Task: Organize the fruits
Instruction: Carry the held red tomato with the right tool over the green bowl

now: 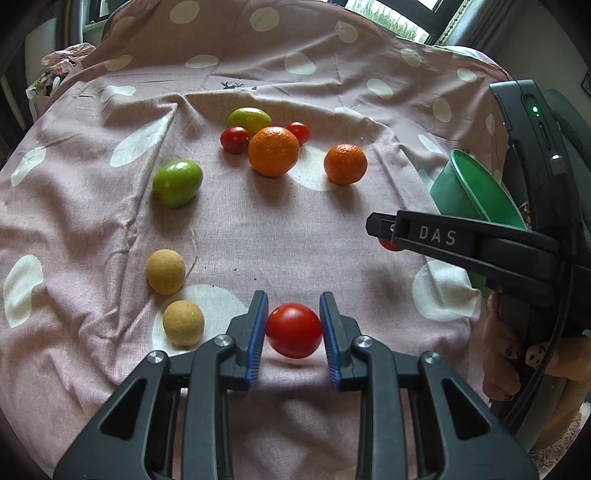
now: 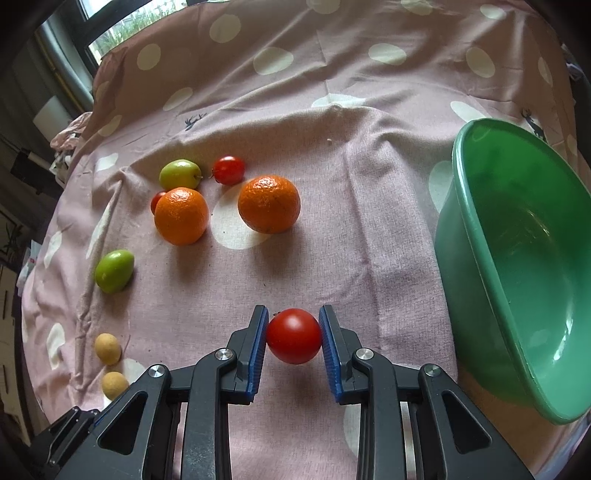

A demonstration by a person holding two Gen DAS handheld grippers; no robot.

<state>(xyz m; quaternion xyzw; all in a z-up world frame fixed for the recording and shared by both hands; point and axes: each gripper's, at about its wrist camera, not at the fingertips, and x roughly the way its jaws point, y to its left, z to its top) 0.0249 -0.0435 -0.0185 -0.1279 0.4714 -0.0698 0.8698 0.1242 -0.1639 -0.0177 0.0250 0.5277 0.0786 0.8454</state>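
My left gripper (image 1: 293, 328) is shut on a red tomato (image 1: 293, 329), held just above the pink dotted cloth (image 1: 258, 229). My right gripper (image 2: 293, 330) is shut on another red tomato (image 2: 293, 336); this gripper also shows in the left wrist view (image 1: 384, 230) with its tomato (image 1: 388, 244) peeking out. A green bowl (image 2: 517, 266) stands at the right, tilted toward me. On the cloth lie two oranges (image 1: 273, 156) (image 1: 345, 163), two green fruits (image 1: 178, 182) (image 1: 249, 119), two small tomatoes (image 1: 234, 139) (image 1: 298, 132) and two tan round fruits (image 1: 165, 271) (image 1: 183, 322).
The cloth rises into a fold at the back. A window (image 2: 110, 29) is behind on the left. Crumpled fabric (image 1: 62, 61) lies at the far left edge. A brown plush toy (image 1: 517, 365) sits by the table's right side.
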